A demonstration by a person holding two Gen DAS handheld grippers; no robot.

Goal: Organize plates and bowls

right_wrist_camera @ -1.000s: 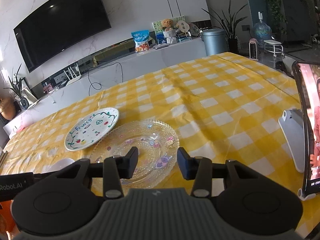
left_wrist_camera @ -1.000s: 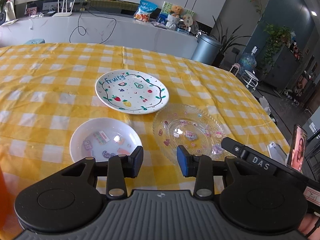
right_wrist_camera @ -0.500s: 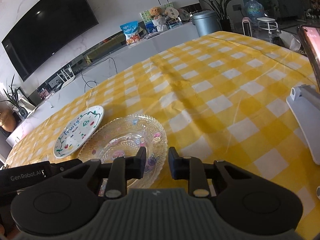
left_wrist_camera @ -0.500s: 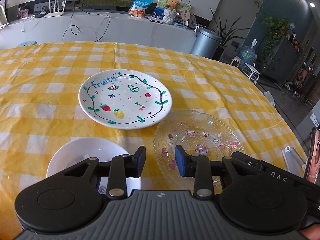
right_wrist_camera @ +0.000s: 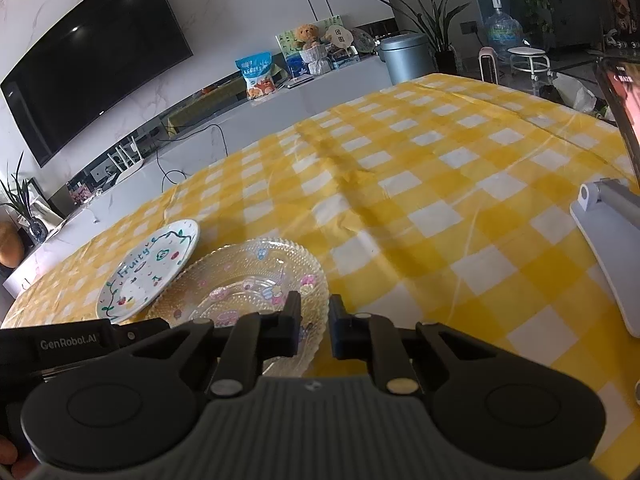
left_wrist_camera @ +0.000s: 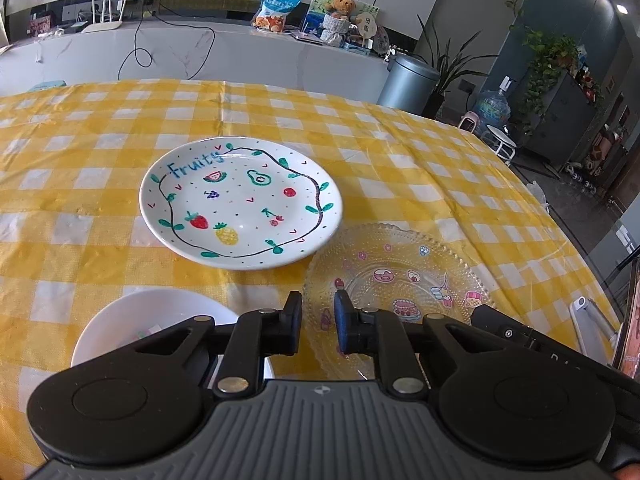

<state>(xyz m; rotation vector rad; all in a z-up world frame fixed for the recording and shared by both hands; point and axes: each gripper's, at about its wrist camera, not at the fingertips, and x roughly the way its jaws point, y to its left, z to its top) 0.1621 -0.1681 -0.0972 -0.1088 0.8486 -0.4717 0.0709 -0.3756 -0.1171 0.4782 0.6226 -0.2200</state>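
A clear glass plate with pastel stickers lies on the yellow checked tablecloth. Just behind it to the left sits a white plate painted with fruits. A white bowl lies near the left, partly hidden under my left gripper. My left gripper straddles the glass plate's left rim. Its jaws are closing, with a gap still showing beside the rim. On the opposite side, my right gripper has its jaws closing on the glass plate, pads at its right rim. The plate lies flat.
A phone leans on a white stand at the table's right edge. The right gripper's housing lies over the glass plate's near right rim. Behind the table run a white counter, a bin and some plants.
Both pairs of jaws have narrowed from wide apart to a small gap. Both grippers came forward and down onto the glass plate's rims. The plates and the bowl have not shifted.
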